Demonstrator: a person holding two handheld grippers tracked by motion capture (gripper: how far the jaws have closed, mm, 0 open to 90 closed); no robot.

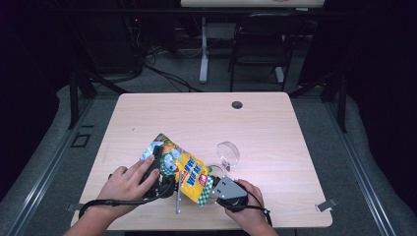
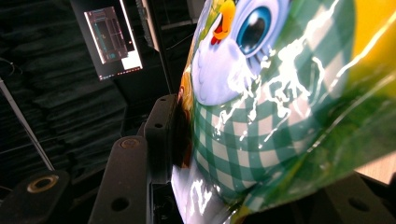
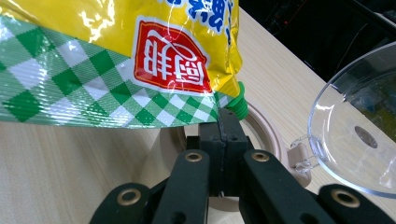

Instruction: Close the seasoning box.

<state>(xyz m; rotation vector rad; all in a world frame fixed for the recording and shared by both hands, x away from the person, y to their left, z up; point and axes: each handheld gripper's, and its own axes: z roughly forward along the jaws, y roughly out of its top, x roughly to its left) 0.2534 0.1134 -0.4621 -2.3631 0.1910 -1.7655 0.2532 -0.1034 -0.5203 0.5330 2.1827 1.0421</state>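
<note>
A yellow snack bag (image 1: 186, 173) with green checks and a cartoon bird is held tilted above the front of the wooden table (image 1: 275, 123). My left gripper (image 1: 158, 162) is shut on the bag's upper end; in the left gripper view the bag (image 2: 280, 107) bulges between the jaws of that gripper (image 2: 257, 172). My right gripper (image 1: 214, 190) pinches the bag's lower right corner. In the right gripper view the right gripper (image 3: 228, 133) is shut on the green sealed edge of the bag (image 3: 116, 70).
A round beige container (image 3: 261, 128) with a clear hinged lid (image 1: 228, 153) standing open sits just behind the right gripper. A cable hole (image 1: 237, 104) lies at the table's far edge. A black chair (image 1: 260, 44) stands beyond the table.
</note>
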